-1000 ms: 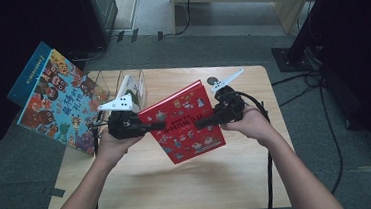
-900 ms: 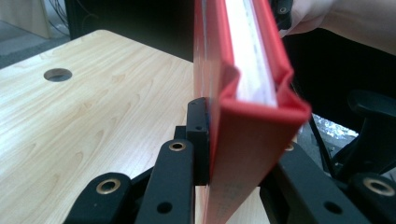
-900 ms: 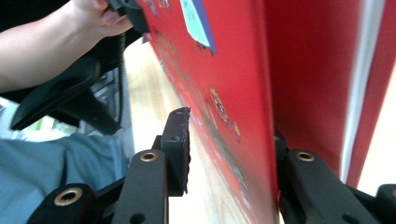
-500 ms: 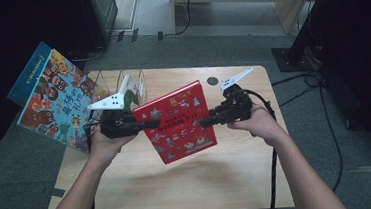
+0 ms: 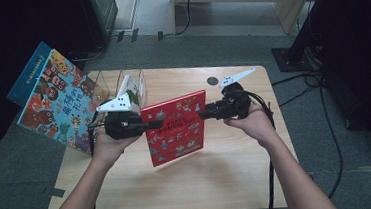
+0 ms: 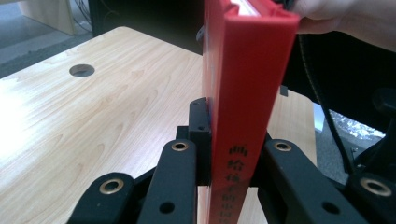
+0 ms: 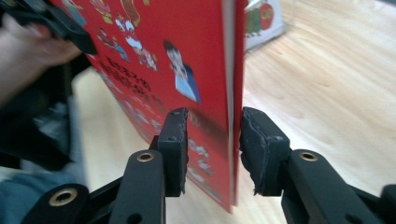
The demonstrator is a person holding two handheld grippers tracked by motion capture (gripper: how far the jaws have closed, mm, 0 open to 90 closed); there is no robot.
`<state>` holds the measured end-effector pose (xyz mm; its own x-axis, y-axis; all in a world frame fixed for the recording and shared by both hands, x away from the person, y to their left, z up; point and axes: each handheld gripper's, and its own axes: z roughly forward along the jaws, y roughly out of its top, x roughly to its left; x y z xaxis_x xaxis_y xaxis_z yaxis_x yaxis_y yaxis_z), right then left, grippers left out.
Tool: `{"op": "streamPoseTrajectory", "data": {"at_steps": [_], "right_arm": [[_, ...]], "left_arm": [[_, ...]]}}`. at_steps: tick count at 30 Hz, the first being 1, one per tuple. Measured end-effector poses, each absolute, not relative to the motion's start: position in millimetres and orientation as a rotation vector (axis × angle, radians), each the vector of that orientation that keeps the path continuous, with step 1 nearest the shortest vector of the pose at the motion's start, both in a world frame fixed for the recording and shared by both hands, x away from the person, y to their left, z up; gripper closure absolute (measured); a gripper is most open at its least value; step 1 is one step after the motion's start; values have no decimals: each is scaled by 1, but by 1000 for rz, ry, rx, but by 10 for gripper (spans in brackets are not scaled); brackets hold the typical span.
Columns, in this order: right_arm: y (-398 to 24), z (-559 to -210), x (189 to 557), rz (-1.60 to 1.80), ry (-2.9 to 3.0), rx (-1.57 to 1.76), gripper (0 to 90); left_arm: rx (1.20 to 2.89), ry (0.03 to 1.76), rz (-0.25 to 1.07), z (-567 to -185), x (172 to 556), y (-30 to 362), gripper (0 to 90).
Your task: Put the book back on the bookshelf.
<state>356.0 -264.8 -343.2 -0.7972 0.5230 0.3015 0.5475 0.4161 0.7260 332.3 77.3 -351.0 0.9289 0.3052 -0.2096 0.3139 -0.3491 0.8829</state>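
Note:
A red picture book (image 5: pixel 175 128) hangs nearly upright above the wooden table (image 5: pixel 190 184), between the two grippers. My left gripper (image 5: pixel 147 123) is shut on its spine side; in the left gripper view the jaws of this gripper (image 6: pixel 233 135) clamp the red spine (image 6: pixel 247 93), which carries black characters. My right gripper (image 5: pixel 205 114) is at the book's right edge. In the right gripper view that gripper (image 7: pixel 212 140) straddles the book's page edge (image 7: pixel 233 93). Its jaws are apart: a gap shows between the left pad (image 7: pixel 175 144) and the cover (image 7: pixel 154 56).
A wire rack (image 5: pixel 131 86) holding a thin book stands at the table's back left. A large colourful book (image 5: pixel 56 107) leans off the table's left side. A round cable hole (image 5: pixel 212 81) lies near the back edge. Cables trail on the floor at right.
The red book has risen from a flatter slant to nearly upright and shifted a little left. Both hands moved with it, and the right gripper now sits just at its edge.

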Motion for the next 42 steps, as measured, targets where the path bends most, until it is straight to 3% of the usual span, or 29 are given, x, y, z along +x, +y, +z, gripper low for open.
{"op": "streamPoseTrajectory", "data": {"at_steps": [27, 42], "right_arm": [[-253, -348, 355, -1327, -2662, -992, 647], [-244, -347, 350, -1380, -2652, -930, 657]], "left_arm": [[2054, 517, -54, -351, 337, 76, 777], [2202, 495, -49, -332, 336, 74, 735]]}}
